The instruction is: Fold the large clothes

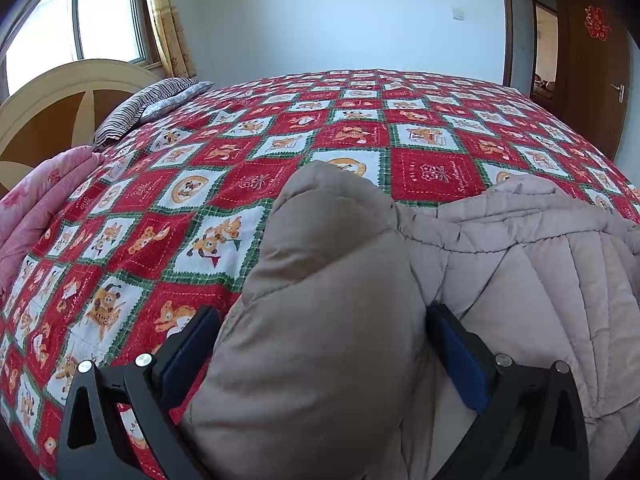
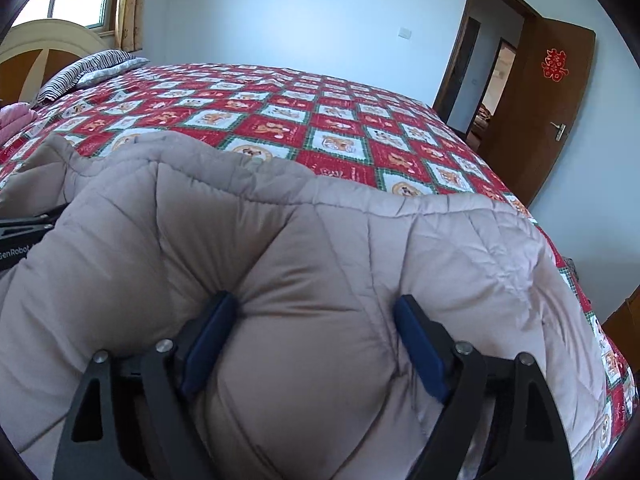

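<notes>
Left tool (image 1: 322,344): we saw its jaws spread wide, a puffy fold of the coat bulging between the blue pads; we could not tell if they pressed it.
Right tool (image 2: 316,338): jaws wide, quilted fabric swelling between them.
Writing: "GenRobot" on the black tool body at the right view's left edge.
Coat (image 2: 320,248): beige, padded, stitched, heaped at the bed's near edge.
Bed (image 1: 280,152): red-and-white bear-print quilt.
Door (image 2: 556,112): brown, red paper emblem.
</notes>
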A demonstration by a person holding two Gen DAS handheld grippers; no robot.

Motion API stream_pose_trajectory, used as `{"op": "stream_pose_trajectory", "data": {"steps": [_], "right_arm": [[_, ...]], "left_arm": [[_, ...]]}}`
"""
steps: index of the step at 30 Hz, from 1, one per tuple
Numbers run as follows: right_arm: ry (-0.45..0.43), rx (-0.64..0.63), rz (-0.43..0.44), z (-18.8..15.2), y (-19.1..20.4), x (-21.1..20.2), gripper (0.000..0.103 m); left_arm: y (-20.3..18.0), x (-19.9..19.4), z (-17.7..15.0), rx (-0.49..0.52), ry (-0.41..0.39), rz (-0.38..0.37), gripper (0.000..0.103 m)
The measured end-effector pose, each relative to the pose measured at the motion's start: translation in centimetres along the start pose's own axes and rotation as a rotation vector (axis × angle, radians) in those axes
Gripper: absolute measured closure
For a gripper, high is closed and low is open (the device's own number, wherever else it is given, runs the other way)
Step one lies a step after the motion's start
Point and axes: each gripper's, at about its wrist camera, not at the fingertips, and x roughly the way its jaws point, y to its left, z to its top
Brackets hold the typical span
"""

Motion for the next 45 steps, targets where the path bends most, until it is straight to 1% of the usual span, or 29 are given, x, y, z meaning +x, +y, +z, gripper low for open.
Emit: {"op": "stream_pose_trajectory", "data": {"steps": [7, 14, 17, 19, 21, 23, 24, 25, 27, 29, 32, 34, 37, 39, 41, 43, 45], "right_arm": [[0.024, -0.001, -0.003, -0.1, 0.2, 0.9, 0.015], [0.032, -0.023, -0.031, 0.0, 0.7, 0.8, 0.015], [0.041, -0.017, -0.021, 0.2, 0.4, 0.3, 0.015], [0.034, -0.006, -0.012, 0.1, 0.0, -1.1, 0.015], [-0.018, 0.036, -0.008, -0.5, -0.4, -4.0, 0.015], [-0.07, 0.072, 0.026, -1.6, -0.6, -6.9, 0.015], [-0.09, 0.089, 0.027, -2.5, -0.5, -8.0, 0.013], [-0.09, 0.096, 0.025, -3.5, -0.1, -8.6, 0.012], [-0.048, 0.08, 0.029, -5.2, 0.9, -7.9, 0.012], [-0.045, 0.074, 0.02, -6.5, 1.3, -7.0, 0.012], [-0.009, 0.044, 0.001, -6.2, 1.9, -6.0, 0.01], [0.012, 0.026, -0.012, -6.1, 2.3, -5.4, 0.009], [0.025, 0.033, 0.004, -6.0, 2.0, -5.2, 0.009], [0.024, 0.038, 0.014, -6.0, 1.7, -5.3, 0.009], [0.018, 0.036, 0.015, -5.9, 1.6, -5.5, 0.009], [0.014, 0.034, 0.013, -6.3, 1.6, -5.6, 0.009], [0.036, 0.018, 0.0, -6.2, 2.1, -5.2, 0.008]], "left_arm": [[0.0, 0.0, 0.0, 0.002, -0.001, 0.001, 0.001], [0.1, 0.1, -0.1, -0.001, 0.005, -0.004, 0.001], [0.2, 0.1, -0.1, -0.002, 0.009, -0.009, 0.001], [0.3, 0.2, -0.1, -0.006, 0.011, -0.013, 0.001], [0.4, 0.3, -0.1, -0.006, 0.013, -0.015, 0.001], [0.3, 0.3, -0.1, -0.008, 0.014, -0.017, 0.001], [0.3, 0.2, -0.1, -0.008, 0.014, -0.018, 0.001], [0.3, 0.2, -0.1, -0.007, 0.014, -0.016, 0.001], [0.3, 0.2, -0.1, -0.003, 0.013, -0.008, 0.001], [0.2, 0.0, -0.1, 0.0, 0.018, -0.01, 0.001], [1.0, -0.9, -0.5, -0.02, 0.055, -0.031, 0.001], [2.1, -2.7, -1.1, -0.052, 0.082, -0.044, 0.001], [3.7, -7.1, -3.0, -0.078, 0.035, -0.062, 0.001], [5.0, -9.8, -5.2, -0.101, 0.026, -0.071, 0.001], [6.4, -11.9, -7.7, -0.154, 0.029, -0.106, 0.001], [7.6, -13.2, -10.0, -0.208, 0.027, -0.119, 0.001], [8.1, -13.5, -11.9, -0.249, 0.053, -0.116, 0.001]]}}
